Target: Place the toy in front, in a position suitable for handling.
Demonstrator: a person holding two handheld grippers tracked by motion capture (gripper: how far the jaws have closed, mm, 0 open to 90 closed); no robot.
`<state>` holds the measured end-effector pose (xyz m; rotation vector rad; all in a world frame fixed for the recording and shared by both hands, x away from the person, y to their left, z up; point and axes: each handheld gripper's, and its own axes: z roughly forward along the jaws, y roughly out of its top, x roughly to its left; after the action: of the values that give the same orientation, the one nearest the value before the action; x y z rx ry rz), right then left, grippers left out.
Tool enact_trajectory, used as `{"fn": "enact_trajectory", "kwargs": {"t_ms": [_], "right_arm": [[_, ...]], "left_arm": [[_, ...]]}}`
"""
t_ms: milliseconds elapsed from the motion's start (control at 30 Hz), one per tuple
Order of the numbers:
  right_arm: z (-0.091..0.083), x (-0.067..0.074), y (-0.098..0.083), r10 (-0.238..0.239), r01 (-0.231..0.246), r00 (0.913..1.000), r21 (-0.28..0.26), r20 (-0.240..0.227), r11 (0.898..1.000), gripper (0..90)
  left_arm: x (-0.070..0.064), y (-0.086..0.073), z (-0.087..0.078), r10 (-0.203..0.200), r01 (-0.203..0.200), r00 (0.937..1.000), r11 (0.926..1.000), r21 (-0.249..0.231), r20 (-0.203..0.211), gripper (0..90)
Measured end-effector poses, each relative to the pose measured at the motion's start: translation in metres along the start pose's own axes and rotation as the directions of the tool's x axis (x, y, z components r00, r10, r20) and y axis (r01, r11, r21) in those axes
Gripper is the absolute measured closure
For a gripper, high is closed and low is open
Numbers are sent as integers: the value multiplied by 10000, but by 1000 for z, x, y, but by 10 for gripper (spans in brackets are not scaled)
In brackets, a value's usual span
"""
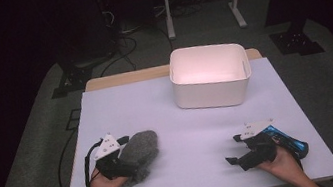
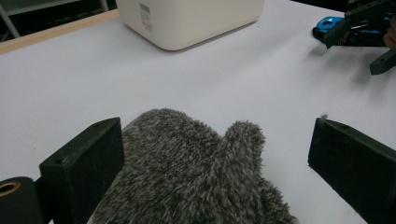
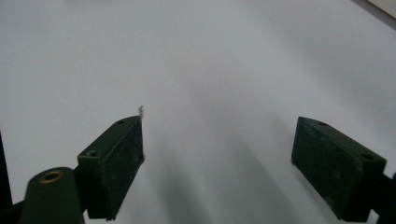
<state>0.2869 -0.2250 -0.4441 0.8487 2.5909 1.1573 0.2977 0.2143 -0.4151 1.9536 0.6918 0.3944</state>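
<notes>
A white sheet covers the wooden table, smooth and matte, and serves as the ground for everything else. Toward its far edge, right of centre, stands a white plastic bin, rectangular with rounded corners and open at the top; in the left gripper view a small label shows on its side wall. Well nearer than the bin, on the sheet's near left part, lies a grey fuzzy mitten, a soft, shaggy, rounded shape with a stubby thumb lobe. The left gripper sits over it with its jaws spread wide, one black block on each side of the mitten; the left block is touching or just beside the pile, while the right block stands apart from it with bare sheet between. The right gripper, held by a hand at the sheet's near right and well apart from the bin, also has its jaws wide, with bare sheet between them. Its body shows glossy blue casing behind the black jaws.
</notes>
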Motion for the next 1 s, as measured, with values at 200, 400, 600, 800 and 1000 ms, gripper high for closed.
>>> {"fn": "enact_trajectory", "kwargs": {"t_ms": [200,400,600,800,1000], "right_arm": [[-4,-1,1,15,-16,10000,-141,-95,9999,157],[-11,-4,7,39,-43,9999,-244,-167,9997,157],[-29,-14,13,27,-26,9999,-61,103,10000,157],[-52,-27,14,86,-92,9990,148,431,9998,157],[-67,-36,9,195,-238,9973,614,709,9978,156]], "left_arm": [[-2,-1,3,90,-90,10000,9998,175,14,29],[-3,-2,1,71,-71,10000,9999,153,-17,29],[-3,-1,5,185,-187,9998,9996,230,78,29],[-5,-1,4,270,-273,9996,9993,253,116,29],[-6,-1,3,299,-300,9995,9993,234,77,29]]}}
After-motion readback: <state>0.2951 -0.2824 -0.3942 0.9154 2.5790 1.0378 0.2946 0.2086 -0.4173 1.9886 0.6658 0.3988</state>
